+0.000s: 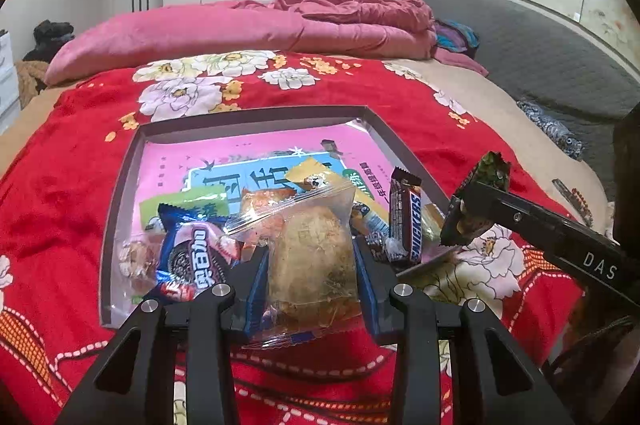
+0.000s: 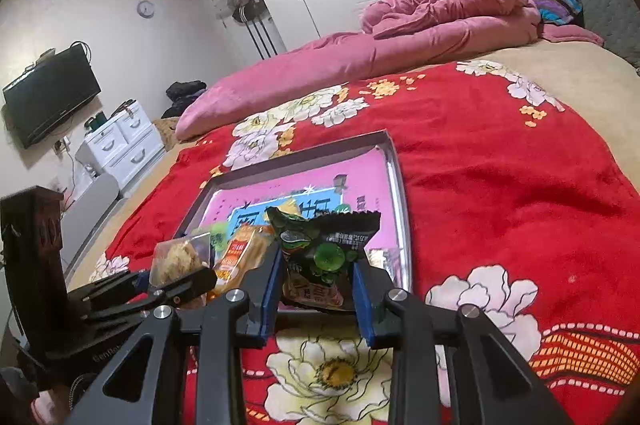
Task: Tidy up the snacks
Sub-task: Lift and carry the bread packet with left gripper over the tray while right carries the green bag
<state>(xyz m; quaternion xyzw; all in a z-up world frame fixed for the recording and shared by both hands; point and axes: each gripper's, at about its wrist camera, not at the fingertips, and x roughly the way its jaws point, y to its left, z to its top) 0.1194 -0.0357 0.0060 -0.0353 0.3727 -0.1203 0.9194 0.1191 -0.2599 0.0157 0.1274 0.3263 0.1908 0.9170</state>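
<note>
While several snacks already lie in the tray (image 1: 120, 185), left hand-held gripper (image 1: 312, 257) clamps a clear-wrapped pastry (image 1: 312, 253), right hand-held gripper (image 2: 318, 265) a green packet (image 2: 324, 253), both unplaced.

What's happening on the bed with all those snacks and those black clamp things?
A person is sorting snacks with a two-finger gripper in each hand. The left gripper is clamped on a clear-wrapped pastry, held above the near edge of a shallow tray on the red floral blanket. The right gripper grips a dark green snack packet at the tray's near right corner. A Snickers bar, an Oreo pack and other wrapped snacks lie piled at the tray's near end.
</note>
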